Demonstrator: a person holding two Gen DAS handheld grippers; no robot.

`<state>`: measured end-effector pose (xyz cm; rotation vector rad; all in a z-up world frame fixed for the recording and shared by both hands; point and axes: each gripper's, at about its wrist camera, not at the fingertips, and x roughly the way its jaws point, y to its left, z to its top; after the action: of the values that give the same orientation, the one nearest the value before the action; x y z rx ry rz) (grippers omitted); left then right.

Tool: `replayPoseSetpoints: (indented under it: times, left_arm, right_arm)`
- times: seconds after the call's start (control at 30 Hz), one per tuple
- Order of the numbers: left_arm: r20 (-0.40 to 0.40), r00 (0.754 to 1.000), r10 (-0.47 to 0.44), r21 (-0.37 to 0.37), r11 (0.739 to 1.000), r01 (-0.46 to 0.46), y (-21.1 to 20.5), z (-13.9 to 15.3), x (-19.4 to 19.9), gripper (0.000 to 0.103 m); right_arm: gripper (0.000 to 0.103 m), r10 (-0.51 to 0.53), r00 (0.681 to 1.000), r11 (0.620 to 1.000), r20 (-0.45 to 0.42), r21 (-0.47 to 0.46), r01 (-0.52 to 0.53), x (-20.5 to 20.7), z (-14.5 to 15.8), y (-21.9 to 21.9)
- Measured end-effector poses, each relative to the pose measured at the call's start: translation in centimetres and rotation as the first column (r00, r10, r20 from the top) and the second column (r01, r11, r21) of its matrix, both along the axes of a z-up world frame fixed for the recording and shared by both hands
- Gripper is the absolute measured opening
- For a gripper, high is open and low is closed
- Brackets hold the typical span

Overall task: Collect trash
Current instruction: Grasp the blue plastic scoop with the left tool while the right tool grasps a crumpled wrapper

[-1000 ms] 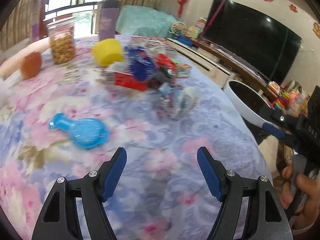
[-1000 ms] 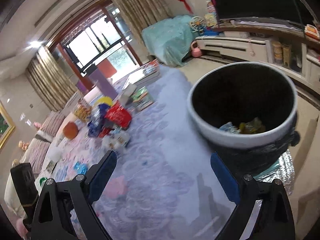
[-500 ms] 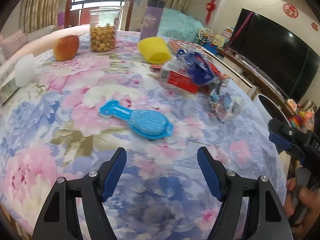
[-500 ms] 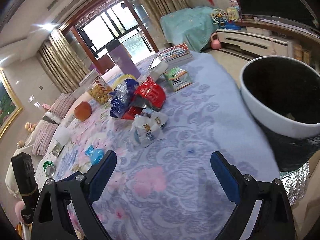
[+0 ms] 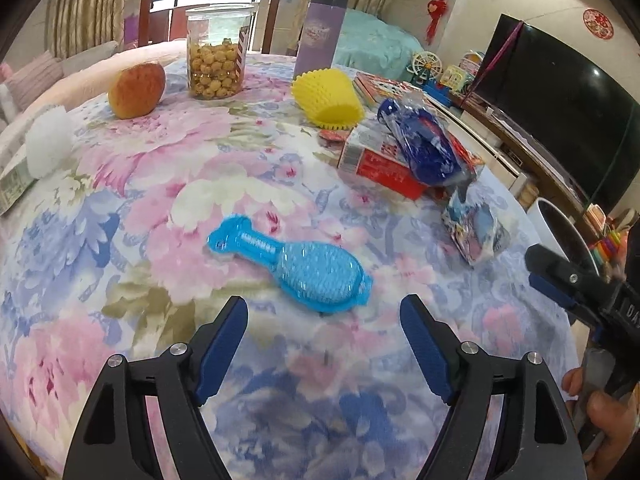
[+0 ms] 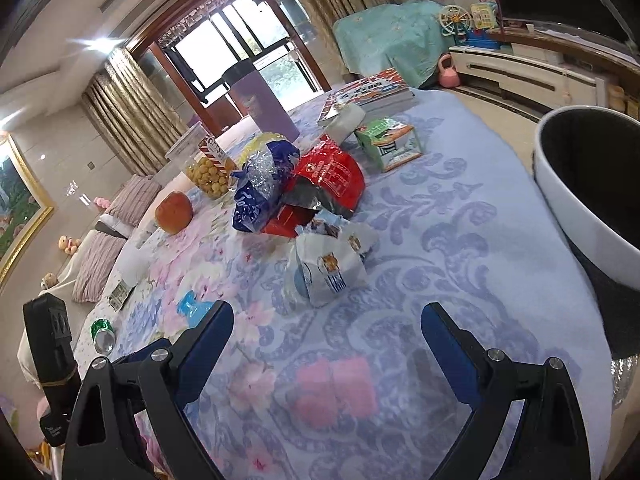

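Two containers show: a clear jar [image 5: 216,50] of yellow balls on the flowered table [image 5: 120,208], and a white bin [image 6: 580,200], inside dark. Crumpled white, blue and red wrappers [image 6: 316,216] lie mid-table. Left gripper [image 5: 323,326] is opening, empty; right gripper [image 6: 326,332] gapes wide, empty.

A home living room. A large television [image 5: 560,108] stands on a low cabinet [image 6: 516,70], with toys [image 5: 440,74] beside it and red festive ornaments [image 5: 438,8] on the wall. Gold curtains [image 6: 132,120] frame a glazed balcony door [image 6: 240,56]. Cushions [image 6: 116,236] lie on a sofa, and a framed painting [image 6: 16,208] hangs nearby. A floral cloth [image 5: 200,184] covers the bench.
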<state>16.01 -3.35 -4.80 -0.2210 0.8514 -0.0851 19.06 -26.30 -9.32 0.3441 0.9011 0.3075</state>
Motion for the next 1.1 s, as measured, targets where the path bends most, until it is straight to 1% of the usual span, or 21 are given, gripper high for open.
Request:
replayPoseSetpoints:
  times: [0.07, 0.2, 0.27, 0.33, 0.37, 0.4, 0.43, 0.5, 0.53, 0.6, 0.7, 0.9, 1.1]
  left_arm:
    - [-0.001, 1.0, 0.005, 0.003, 1.0, -0.005, -0.1, -0.1, 0.9, 0.078]
    - [-0.029, 1.0, 0.009, -0.006, 1.0, -0.009, -0.2, -0.9, 2.9, 0.078]
    - [-0.044, 0.999, 0.03, 0.024, 0.999, -0.029, -0.3, -1.5, 3.8, 0.077]
    - [-0.049, 0.998, 0.046, 0.055, 0.998, -0.043, -0.4, -2.0, 4.6, 0.069]
    - [-0.04, 0.998, 0.049, 0.069, 0.997, -0.046, -0.5, -2.1, 4.8, 0.057]
    - [-0.038, 0.998, 0.04, 0.074, 0.997, -0.038, -0.6, -2.1, 5.0, 0.055]
    - [-0.037, 0.999, 0.023, 0.077, 0.997, -0.02, -0.9, -2.1, 5.2, 0.055]
    - [-0.028, 1.0, -0.004, 0.078, 0.997, 0.006, -1.3, -2.2, 5.3, 0.054]
    - [-0.022, 1.0, -0.02, 0.075, 0.997, 0.021, -1.4, -2.2, 5.2, 0.054]
    - [0.0, 0.998, -0.055, 0.067, 0.996, 0.055, -1.8, -1.9, 4.9, 0.053]
    - [0.024, 0.995, -0.098, 0.065, 0.993, 0.097, -2.2, -1.6, 4.4, 0.053]
    - [0.017, 0.99, -0.137, 0.047, 0.99, 0.136, -2.5, -1.9, 3.5, 0.053]
    - [0.04, 0.98, -0.195, 0.058, 0.98, 0.192, -4.3, -0.8, 2.2, 0.053]
  right_arm:
    - [0.096, 0.002, 1.0, 1.0, -0.003, -0.009, -0.002, 0.7, -0.3, 0.3]
    - [0.096, -0.002, 1.0, 1.0, -0.012, -0.019, 0.001, 2.1, -1.0, 0.6]
    - [0.095, -0.004, 1.0, 1.0, -0.014, -0.024, 0.004, 2.6, -1.3, 0.7]
    - [0.095, -0.004, 1.0, 1.0, -0.02, -0.03, 0.003, 3.1, -1.6, 0.9]
    - [0.093, -0.002, 1.0, 0.999, -0.022, -0.033, 0.001, 3.3, -1.7, 0.9]
    - [0.089, 0.001, 1.0, 0.999, -0.025, -0.037, -0.002, 3.5, -1.8, 1.0]
    - [0.086, 0.005, 1.0, 0.999, -0.027, -0.042, -0.006, 3.6, -1.9, 1.1]
    - [0.066, 0.012, 0.999, 0.998, -0.034, -0.056, -0.014, 3.9, -2.1, 1.3]
    - [0.061, 0.014, 0.999, 0.998, -0.038, -0.064, -0.017, 4.0, -2.2, 1.4]
    - [0.043, 0.022, 0.999, 0.998, -0.038, -0.063, -0.024, 4.0, -2.3, 1.4]
    - [0.036, 0.018, 0.999, 0.998, -0.03, -0.053, -0.019, 3.7, -2.2, 1.0]
    - [0.034, 0.004, 1.0, 0.999, -0.014, -0.033, -0.004, 2.4, -1.5, -0.4]
    - [0.034, -0.023, 1.0, 0.999, 0.006, -0.024, 0.023, 1.1, -0.4, -2.0]
